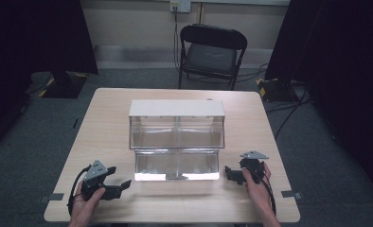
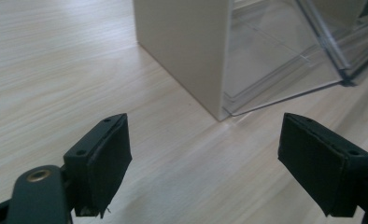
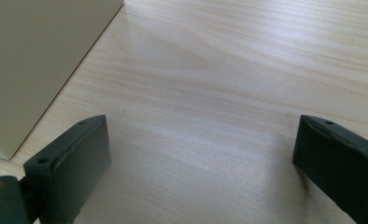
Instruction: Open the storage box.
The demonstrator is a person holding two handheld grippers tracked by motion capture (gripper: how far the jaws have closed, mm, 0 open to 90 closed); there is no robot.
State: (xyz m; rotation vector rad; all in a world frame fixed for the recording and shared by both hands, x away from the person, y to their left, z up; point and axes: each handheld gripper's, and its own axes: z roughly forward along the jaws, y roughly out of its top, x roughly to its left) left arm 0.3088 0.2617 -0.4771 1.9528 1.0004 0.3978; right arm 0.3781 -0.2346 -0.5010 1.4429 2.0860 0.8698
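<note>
A clear plastic drawer cabinet (image 1: 176, 123) with a white top and beige sides stands at the middle of the light wooden table (image 1: 113, 109). One lower clear drawer (image 1: 177, 164) is tilted out toward me and looks empty. My left gripper (image 1: 120, 185) rests on the table at the front left, jaws wide apart with nothing between them. In the left gripper view the cabinet's beige side (image 2: 187, 46) and the clear drawer (image 2: 285, 60) lie just ahead of the left gripper (image 2: 219, 163). My right gripper (image 1: 230, 172) sits open at the front right, beside the cabinet's beige wall (image 3: 37, 60).
A black folding chair (image 1: 210, 52) stands on the grey carpet beyond the table's far edge. Dark curtains hang at both sides, and cables run over the floor at the right (image 1: 288, 109). Bare tabletop surrounds the cabinet.
</note>
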